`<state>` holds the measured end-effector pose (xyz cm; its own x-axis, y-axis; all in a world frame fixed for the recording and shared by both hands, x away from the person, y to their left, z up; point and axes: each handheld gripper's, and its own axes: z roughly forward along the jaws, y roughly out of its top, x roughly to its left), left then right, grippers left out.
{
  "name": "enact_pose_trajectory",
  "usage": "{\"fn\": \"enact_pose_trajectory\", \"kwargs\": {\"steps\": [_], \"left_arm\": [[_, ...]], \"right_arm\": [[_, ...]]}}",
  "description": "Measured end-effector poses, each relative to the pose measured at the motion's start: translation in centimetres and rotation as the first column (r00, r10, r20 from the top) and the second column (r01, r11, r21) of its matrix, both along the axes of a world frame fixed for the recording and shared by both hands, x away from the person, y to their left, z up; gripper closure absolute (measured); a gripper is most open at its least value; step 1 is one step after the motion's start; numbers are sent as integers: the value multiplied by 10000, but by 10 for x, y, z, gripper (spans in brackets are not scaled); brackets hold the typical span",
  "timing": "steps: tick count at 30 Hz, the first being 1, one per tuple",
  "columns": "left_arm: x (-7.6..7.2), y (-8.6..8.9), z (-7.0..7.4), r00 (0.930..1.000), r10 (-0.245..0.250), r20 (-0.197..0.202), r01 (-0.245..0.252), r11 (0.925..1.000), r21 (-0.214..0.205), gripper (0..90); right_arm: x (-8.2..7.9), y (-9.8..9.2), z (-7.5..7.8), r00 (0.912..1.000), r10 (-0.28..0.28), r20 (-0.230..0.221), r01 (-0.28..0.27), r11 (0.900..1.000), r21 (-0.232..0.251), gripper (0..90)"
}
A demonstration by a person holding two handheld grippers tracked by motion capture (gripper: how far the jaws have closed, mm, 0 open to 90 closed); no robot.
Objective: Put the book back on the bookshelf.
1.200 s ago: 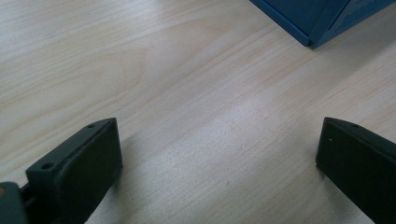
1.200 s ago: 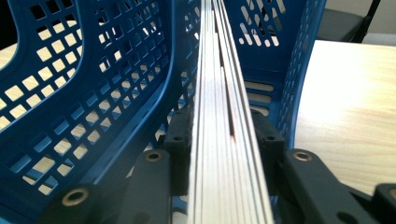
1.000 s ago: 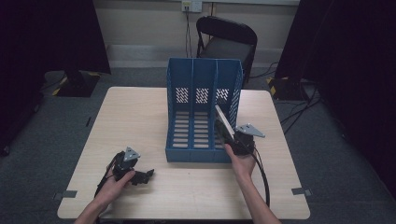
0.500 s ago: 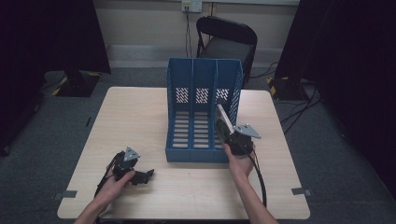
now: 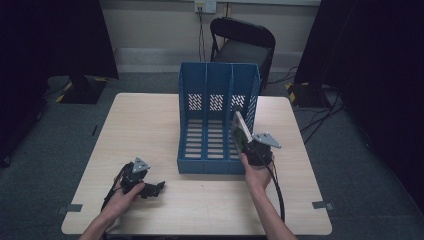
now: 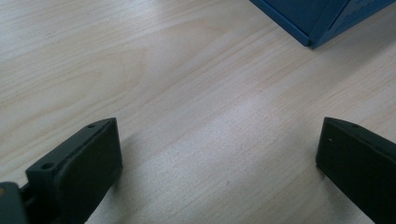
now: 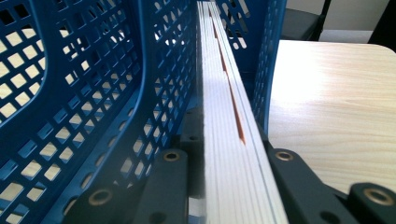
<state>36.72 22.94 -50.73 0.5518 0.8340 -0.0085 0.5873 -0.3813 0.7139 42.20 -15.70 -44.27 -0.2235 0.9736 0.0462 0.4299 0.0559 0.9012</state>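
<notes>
While unlabelled, book in right claw

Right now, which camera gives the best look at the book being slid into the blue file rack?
The right gripper view: the book runs edge-on up the middle, its pages clamped between the right gripper, beside the rack. The high view shows it small and tilted at the rightmost slot. The left gripper view shows a rack corner.

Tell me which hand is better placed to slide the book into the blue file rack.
Right. Its tongs already clamp the book at the blue rack's rightmost slot, while the left tongs rest open on the table, apart from it.
</notes>
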Motion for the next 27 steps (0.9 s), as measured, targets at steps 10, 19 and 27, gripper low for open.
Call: {"fn": "enact_pose_trajectory", "kwargs": {"steps": [10, 19, 27], "left_arm": [[0, 0, 0, 10000, -54, 17, 54, 10000, -5, 0], [0, 0, 0, 10000, -58, 13, 58, 10000, -5, 0], [0, 0, 0, 10000, -54, 15, 54, 10000, -6, 0]], "right_arm": [[3, -1, 6, 9999, -131, -22, 130, 9999, -61, 761], [4, 3, 13, 9970, -696, 347, 702, 9974, -178, 761], [6, 5, 9, 9915, -1234, 411, 1240, 9922, -121, 761]]}}
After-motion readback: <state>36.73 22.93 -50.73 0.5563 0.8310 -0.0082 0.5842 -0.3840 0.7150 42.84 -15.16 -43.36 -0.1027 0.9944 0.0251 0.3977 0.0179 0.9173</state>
